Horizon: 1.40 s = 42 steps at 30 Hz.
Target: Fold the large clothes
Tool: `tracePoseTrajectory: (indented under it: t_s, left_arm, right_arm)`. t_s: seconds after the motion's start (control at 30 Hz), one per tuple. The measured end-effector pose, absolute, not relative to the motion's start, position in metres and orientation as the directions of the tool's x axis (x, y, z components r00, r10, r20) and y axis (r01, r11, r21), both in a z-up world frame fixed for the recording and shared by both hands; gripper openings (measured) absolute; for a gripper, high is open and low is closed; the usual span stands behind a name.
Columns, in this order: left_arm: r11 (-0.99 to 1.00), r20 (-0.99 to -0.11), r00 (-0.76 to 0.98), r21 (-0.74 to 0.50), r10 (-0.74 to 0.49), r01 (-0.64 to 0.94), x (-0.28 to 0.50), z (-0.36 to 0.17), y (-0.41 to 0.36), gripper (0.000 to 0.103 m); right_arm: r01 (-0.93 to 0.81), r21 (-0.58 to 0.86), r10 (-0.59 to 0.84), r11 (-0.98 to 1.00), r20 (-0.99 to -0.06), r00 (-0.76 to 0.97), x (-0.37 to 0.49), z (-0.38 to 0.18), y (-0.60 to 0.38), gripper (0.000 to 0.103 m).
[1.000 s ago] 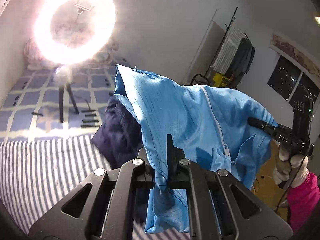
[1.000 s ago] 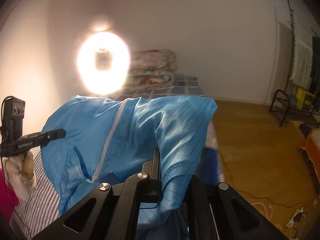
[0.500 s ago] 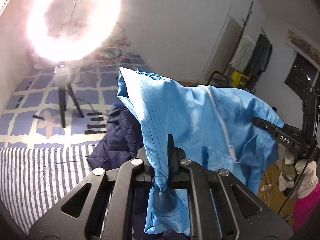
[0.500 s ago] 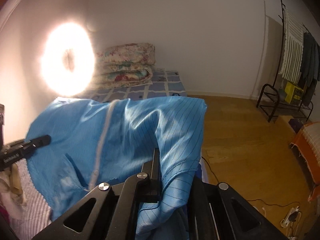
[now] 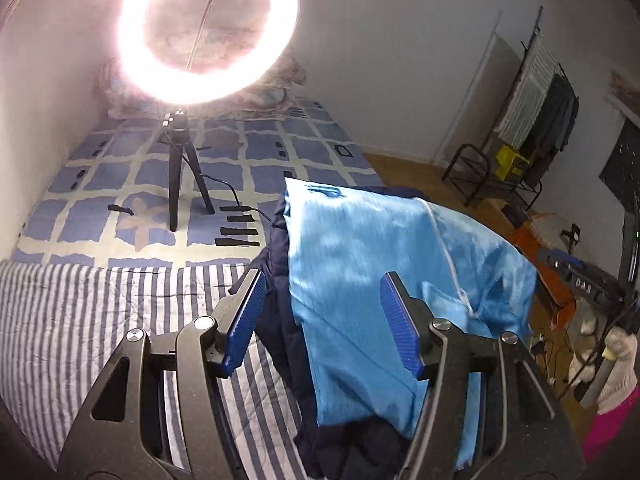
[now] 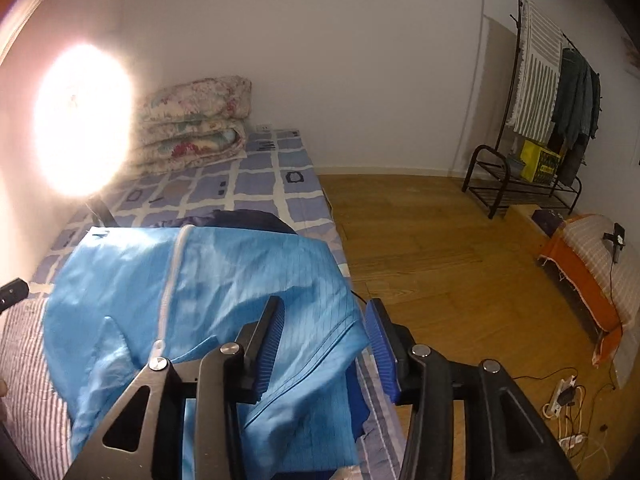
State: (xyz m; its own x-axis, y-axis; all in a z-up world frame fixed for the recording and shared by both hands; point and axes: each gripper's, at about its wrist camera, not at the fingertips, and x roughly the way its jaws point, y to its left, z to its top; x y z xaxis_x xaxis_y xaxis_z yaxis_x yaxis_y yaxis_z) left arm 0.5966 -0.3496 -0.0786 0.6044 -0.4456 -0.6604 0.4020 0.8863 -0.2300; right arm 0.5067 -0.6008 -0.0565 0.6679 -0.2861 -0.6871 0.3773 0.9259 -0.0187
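Left gripper (image 5: 322, 324): jaws spread wide, holding nothing; the light blue zip-front garment (image 5: 372, 280) lies directly ahead and between the blue pads (image 5: 244, 320), draped over a dark navy garment (image 5: 276, 312) on the bed (image 5: 80, 312).

Right gripper (image 6: 324, 340): jaws likewise apart and empty; the garment's hemmed edge (image 6: 320, 340) sits in the gap, cloth spreading to the left and far side of it.

Governing relation: the white zipper (image 6: 170, 276) runs near to far, marking the garment's long axis; the left gripper stands at the garment's left margin, the right gripper at its right margin, each equally close to its own edge; judged, neither has the advantage, and a fold across the zipper line would call on both.

Ring light on tripod (image 5: 208, 32) stands on the far part of the bed, well apart.
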Motion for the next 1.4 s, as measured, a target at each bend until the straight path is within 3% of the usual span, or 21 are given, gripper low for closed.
tracePoseTrajectory:
  t_s: [0.5,0.83,0.97,1.13,1.4]
  left_arm:
    - [0.837,-0.576,0.645,-0.136,-0.502,0.53,0.429,0.028,-0.336,0.062]
    - [0.845,-0.536,0.689,-0.093,-0.489,0.527,0.3,0.074,-0.279,0.071]
    - [0.842,-0.515,0.706,-0.06,-0.486,0.536,0.255,0.078,-0.262,0.08]
    - [0.831,-0.505,0.706,-0.042,-0.496,0.554,0.212,0.078,-0.246,0.093]
    - [0.821,-0.499,0.704,-0.024,-0.505,0.571,0.171,0.064,-0.226,0.103]
  right_arm:
    - [0.279,0.081,-0.183,0.957,-0.578,0.795,0.384,0.034,-0.543,0.046]
    - [0.206,0.097,-0.128,0.974,-0.516,0.847,0.279,0.074,-0.487,0.051]
    - [0.178,0.065,-0.119,0.982,-0.519,0.846,0.244,0.076,-0.457,0.056]
    - [0.18,0.067,-0.123,0.981,-0.506,0.854,0.203,0.075,-0.431,0.07]
    - [0.22,0.078,-0.157,0.972,-0.482,0.862,0.156,0.069,-0.404,0.089]
